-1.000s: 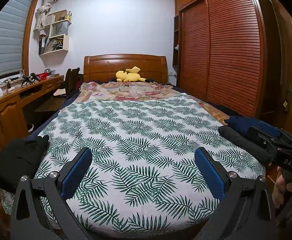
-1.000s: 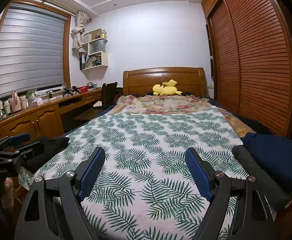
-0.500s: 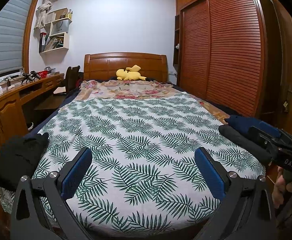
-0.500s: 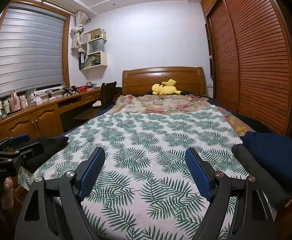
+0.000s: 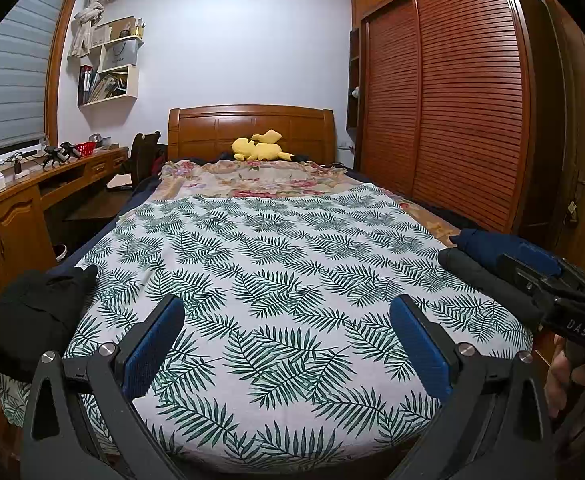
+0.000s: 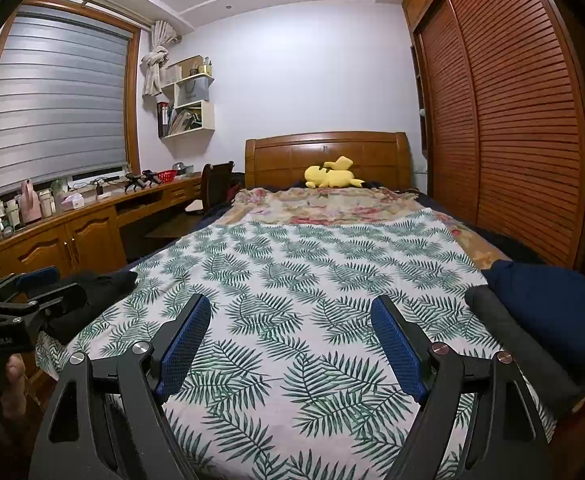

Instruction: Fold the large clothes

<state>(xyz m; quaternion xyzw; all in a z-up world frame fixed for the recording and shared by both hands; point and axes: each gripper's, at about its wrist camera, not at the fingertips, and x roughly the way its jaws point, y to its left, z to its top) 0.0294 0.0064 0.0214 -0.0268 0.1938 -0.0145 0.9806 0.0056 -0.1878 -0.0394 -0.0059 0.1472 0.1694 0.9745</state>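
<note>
Both my jaws stayed spread, empty, over bed [image 5: 276, 264]; view barely shifted. Black garment [image 5: 32, 312] lay crumpled at bed's left edge; grey [image 6: 520, 344] and navy [image 6: 552, 304] lay folded at right edge.

A white bedspread [image 5: 284, 280] printed with green fern leaves covered the near part of the bed; beyond it lay a beige floral quilt [image 5: 260, 178] with red blooms. A yellow plush toy [image 5: 258, 148] sat against the brown wooden headboard [image 5: 248, 124]. A black garment [image 5: 28, 312] lay at the left edge, a dark grey roll [image 6: 520, 344] and a navy folded garment [image 6: 552, 300] at the right. The fingers [image 5: 152, 344] bore blue pads on black frames. The wardrobe doors [image 5: 444, 112] were reddish-brown and slatted, the wall [image 5: 244, 48] pale, the blind [image 6: 56, 104] grey.
</note>
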